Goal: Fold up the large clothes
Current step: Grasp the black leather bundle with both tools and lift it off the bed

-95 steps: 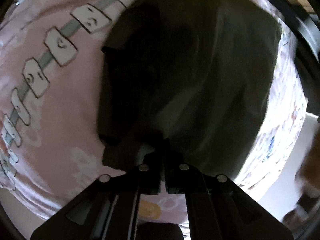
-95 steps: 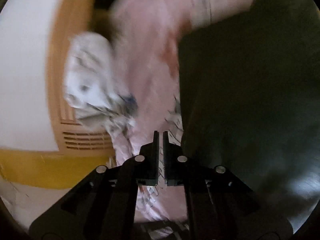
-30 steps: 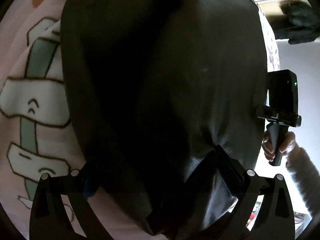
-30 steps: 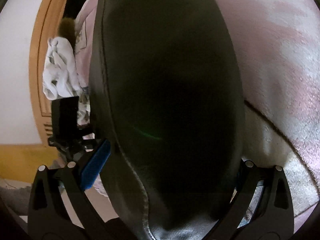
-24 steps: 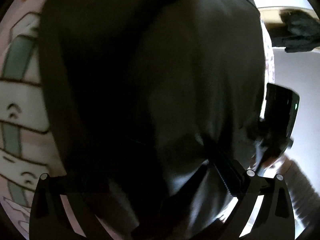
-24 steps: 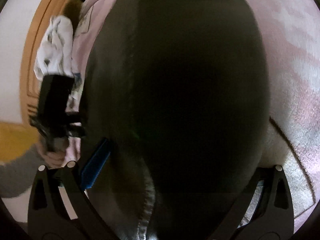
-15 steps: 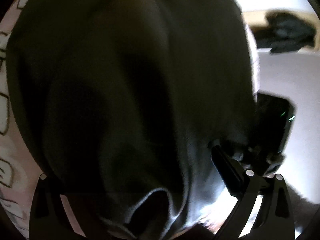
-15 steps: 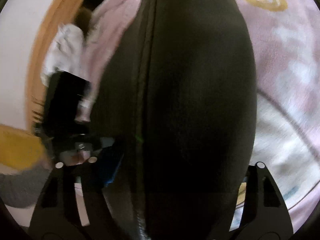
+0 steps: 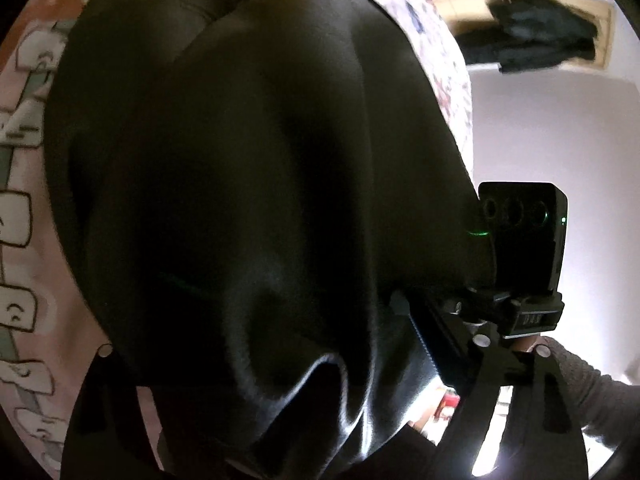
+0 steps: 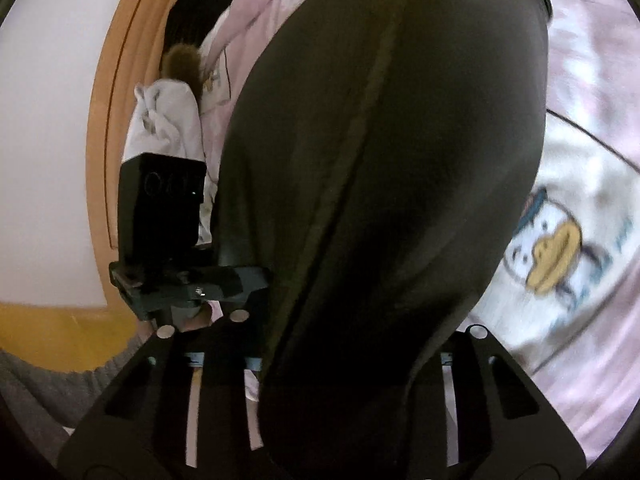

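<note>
We hold the dark garment (image 9: 248,200) lifted above the pink bedspread (image 10: 580,272), with both claws close together at its near edge. The left claw (image 9: 280,364) and the right claw (image 10: 320,344) each stand spread wide, the cloth bunched between their fingers; whether either finger presses the cloth we cannot tell. Risk, in our judgement: with no firm pinch, the slick fabric may slide out and drop unevenly onto the bedspread. No containers are visible.

Left gripper (image 9: 280,360) and right gripper (image 10: 320,344) side by side, jaws apparently spread wide
</note>
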The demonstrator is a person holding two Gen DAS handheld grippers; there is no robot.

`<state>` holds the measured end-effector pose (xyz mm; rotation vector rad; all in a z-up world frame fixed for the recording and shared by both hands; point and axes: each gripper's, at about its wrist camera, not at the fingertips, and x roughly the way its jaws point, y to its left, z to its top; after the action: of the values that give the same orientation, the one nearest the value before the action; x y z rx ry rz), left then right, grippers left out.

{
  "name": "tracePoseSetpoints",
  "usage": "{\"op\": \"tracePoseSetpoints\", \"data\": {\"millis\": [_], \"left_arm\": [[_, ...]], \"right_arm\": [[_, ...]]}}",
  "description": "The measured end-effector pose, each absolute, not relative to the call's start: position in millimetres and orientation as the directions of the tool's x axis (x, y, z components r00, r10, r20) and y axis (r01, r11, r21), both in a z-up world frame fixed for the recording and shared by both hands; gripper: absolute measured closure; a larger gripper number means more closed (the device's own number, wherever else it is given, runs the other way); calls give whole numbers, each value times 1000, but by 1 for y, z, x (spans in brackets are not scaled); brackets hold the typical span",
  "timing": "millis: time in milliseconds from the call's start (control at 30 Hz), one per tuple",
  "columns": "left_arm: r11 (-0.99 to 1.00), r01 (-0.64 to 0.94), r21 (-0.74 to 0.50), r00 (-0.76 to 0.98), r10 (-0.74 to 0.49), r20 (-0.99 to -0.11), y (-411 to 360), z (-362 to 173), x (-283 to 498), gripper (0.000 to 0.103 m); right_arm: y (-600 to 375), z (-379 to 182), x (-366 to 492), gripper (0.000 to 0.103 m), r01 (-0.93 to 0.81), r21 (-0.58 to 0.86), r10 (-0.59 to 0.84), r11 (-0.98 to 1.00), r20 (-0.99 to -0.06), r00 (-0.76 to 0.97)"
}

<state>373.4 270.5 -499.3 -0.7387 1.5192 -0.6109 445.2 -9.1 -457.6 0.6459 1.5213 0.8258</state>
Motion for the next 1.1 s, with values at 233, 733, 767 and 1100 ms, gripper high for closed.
{"op": "tracePoseSetpoints", "data": {"millis": [233, 733, 767, 1100], "left_arm": [[665, 39, -746, -85, -742, -665, 246, -449, 388, 40], [657, 473, -587, -62, -639, -766, -44, -277, 408, 40], [646, 505, -572, -64, -633, -771, -86, -268, 409, 40], [488, 680, -547, -191, -603, -775, -465, -274, 401, 41]], "right_arm": [[-47, -394, 415, 74, -39, 829, 830, 557, -555, 54], [-355, -274, 347, 74, -161, 853, 799, 497, -377, 468], [-394, -269, 338, 74, -161, 850, 781, 502, -366, 505], [-734, -283, 250, 74, -16, 790, 532, 613, -398, 747]]}}
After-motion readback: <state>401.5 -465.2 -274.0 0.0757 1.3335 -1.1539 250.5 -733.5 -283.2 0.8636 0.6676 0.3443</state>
